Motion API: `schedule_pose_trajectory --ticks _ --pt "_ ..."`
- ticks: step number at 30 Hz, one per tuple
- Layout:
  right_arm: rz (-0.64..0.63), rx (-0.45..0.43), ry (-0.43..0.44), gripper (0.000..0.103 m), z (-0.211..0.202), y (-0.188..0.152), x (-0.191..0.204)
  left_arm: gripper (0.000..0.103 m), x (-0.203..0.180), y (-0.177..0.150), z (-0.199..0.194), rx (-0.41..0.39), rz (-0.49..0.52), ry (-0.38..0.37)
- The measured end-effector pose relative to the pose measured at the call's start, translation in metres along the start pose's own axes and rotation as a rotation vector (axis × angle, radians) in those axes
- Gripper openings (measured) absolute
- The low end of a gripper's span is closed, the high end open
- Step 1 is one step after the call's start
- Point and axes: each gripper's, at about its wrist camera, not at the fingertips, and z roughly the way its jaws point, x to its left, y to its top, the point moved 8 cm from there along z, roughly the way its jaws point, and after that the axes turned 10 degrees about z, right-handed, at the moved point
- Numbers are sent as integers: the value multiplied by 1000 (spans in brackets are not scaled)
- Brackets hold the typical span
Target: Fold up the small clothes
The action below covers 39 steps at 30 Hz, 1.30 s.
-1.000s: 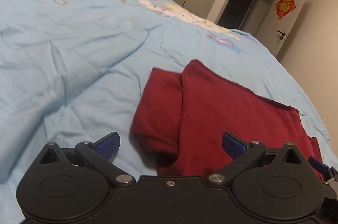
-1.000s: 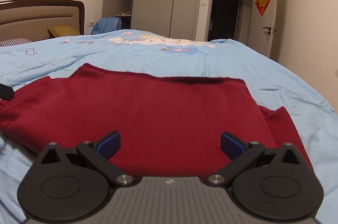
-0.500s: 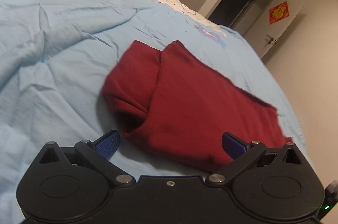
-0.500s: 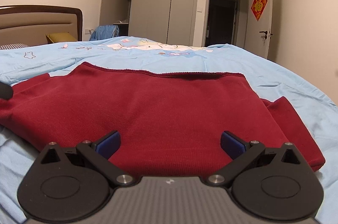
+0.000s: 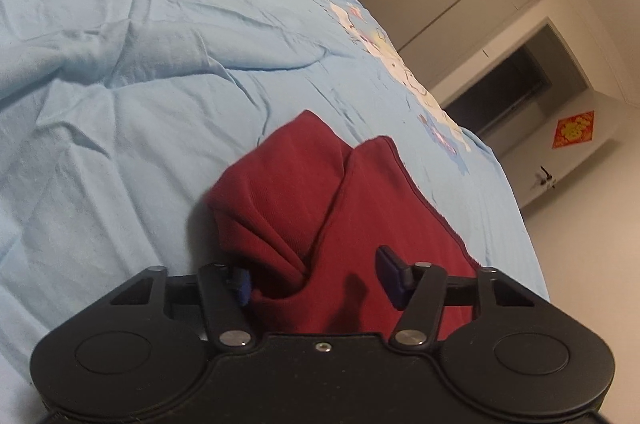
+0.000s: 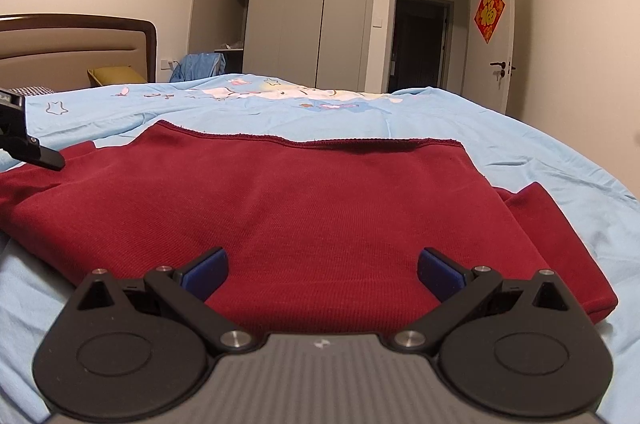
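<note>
A: Your left gripper [image 5: 316, 276] has its jaws partly drawn in around the bunched corner of the red garment [image 5: 352, 208]; one pad is tucked into the fold and the other stands off the cloth, so it brackets the corner without pinching it

B: And your right gripper [image 6: 322, 270]?

A: Spread wide and holding nothing, sitting low over the near edge of the same garment, which lies flat across the light blue bedspread [image 6: 500, 128]

B: Which step is that, then?

A: I'd judge you're taking hold of the left end for the next fold. You need to close on that corner, all layers together, then carry it over the middle

B: Any containers to mind?

A: Only the wardrobe [image 6: 304, 12] beyond the bed, one door ajar; what's inside is too small to tell
</note>
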Motion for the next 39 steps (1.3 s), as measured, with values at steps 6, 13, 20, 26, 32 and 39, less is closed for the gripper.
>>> schedule_pose_trajectory --ticks 6,13,20,26,32,39 --pt "-4 71 29 103 -1 9 -1 24 -17 15 -6 -30 93 -9" --pt "3 58 49 103 -33 31 -25 22 -82 33 -17 -73 360 -112" --pt "62 6 -88 103 -80 47 -90 22 -177 15 -15 -60 690 -280" --pt "169 -22 -230 103 -107 53 -148 22 -236 -41 1 61 884 -408" --pt "240 -12 -293 103 -118 47 -183 23 -242 -88 21 140 960 -422" --pt "276 27 -239 103 -108 41 -183 60 -234 -98 2 122 992 -436"
